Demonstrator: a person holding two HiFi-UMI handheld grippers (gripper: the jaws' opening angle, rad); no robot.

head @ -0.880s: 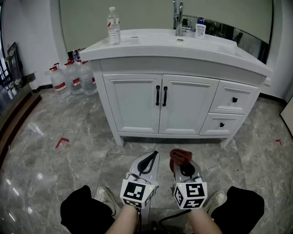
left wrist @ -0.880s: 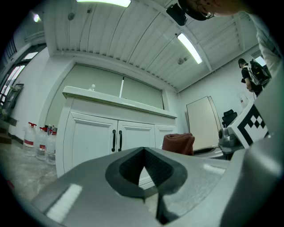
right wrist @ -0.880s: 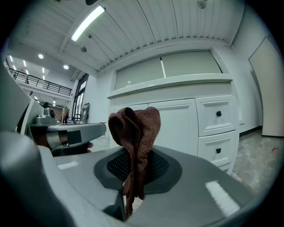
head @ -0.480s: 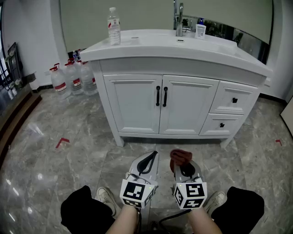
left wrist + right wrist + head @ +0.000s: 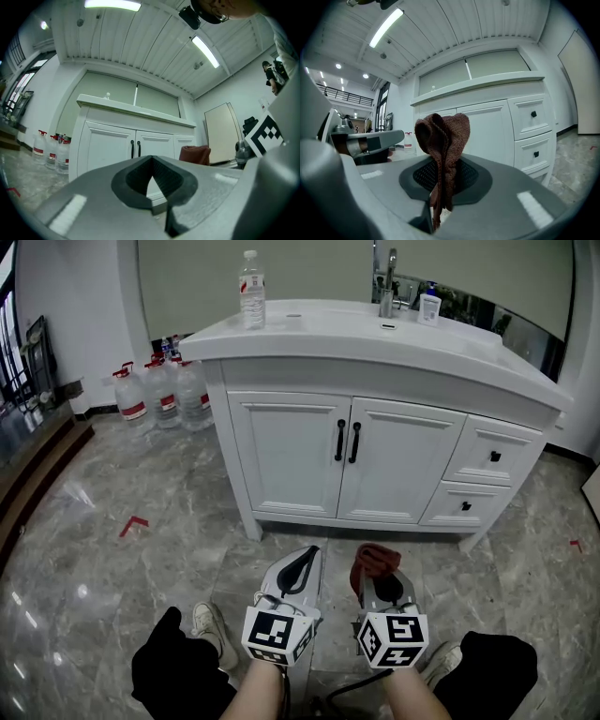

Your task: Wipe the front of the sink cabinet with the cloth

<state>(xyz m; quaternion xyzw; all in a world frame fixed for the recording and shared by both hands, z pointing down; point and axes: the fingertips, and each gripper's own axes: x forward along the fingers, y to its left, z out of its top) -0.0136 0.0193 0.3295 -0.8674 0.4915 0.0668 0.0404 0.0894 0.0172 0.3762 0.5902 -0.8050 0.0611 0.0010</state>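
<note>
Bottle [image 5: 251, 277] on sink cabinet [image 5: 291, 456] top, left corner. My right gripper [image 5: 377, 582] pinches cloth [image 5: 372, 559]; left gripper [image 5: 302, 568] pressed together, empty. Both low, side by side, aimed at its front.

You face no legible print: the label on the bottle [image 5: 250, 289] atop the cabinet [image 5: 291, 451] and the red-banded labels on the jugs [image 5: 164, 395] beside it are too small to read.

Right tool [image 5: 440, 187] clamped on brown cloth [image 5: 444, 133] (bunched upright), white sink cabinet [image 5: 487, 129] beyond
</note>
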